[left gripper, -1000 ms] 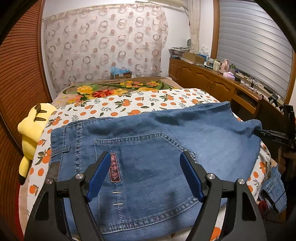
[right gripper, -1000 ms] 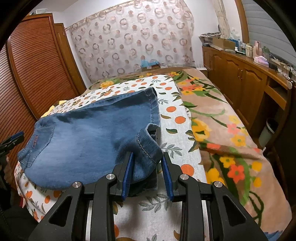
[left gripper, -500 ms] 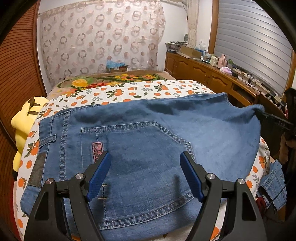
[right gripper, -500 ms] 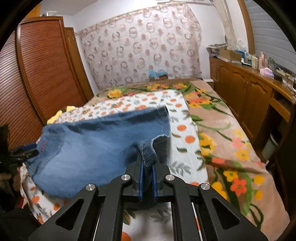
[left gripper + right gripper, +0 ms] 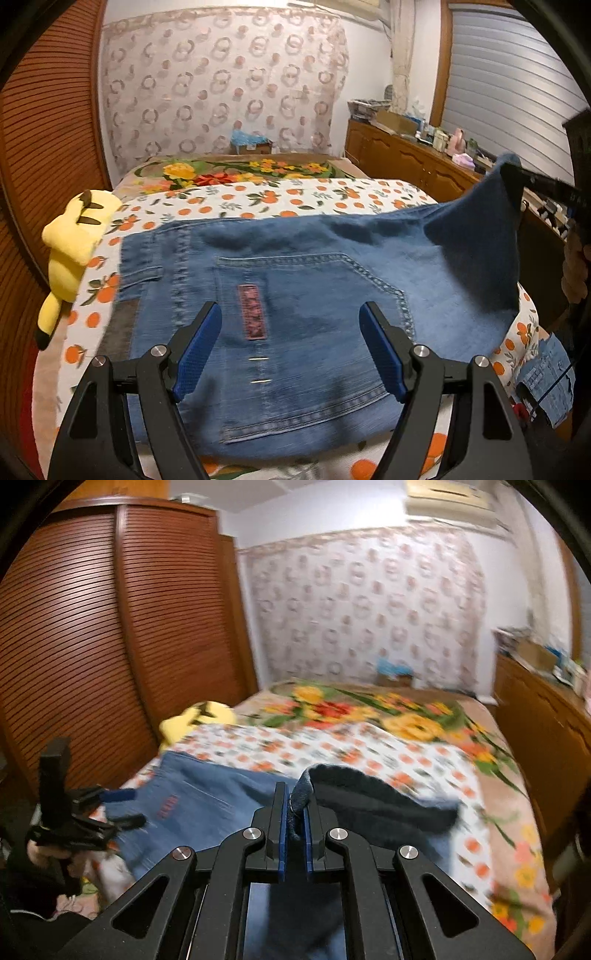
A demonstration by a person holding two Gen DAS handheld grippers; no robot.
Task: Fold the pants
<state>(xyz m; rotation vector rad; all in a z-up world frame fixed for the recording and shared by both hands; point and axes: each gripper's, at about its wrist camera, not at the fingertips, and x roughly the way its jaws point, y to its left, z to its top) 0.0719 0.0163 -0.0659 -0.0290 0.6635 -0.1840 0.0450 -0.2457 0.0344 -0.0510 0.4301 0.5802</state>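
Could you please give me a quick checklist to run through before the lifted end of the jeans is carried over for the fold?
1. Right gripper clamped on the denim hem: ok, fabric sits between the closed pads.
2. Held end of the jeans raised off the bed: ok, seen in the left wrist view.
3. Left gripper free to pin the waist end: ok, open above the back pocket, holding nothing.
4. Waist end flat: ok.
5. Yellow plush toy outside the fold path: ok, beside the waistband.
6. Layers aligned underneath: cannot tell.
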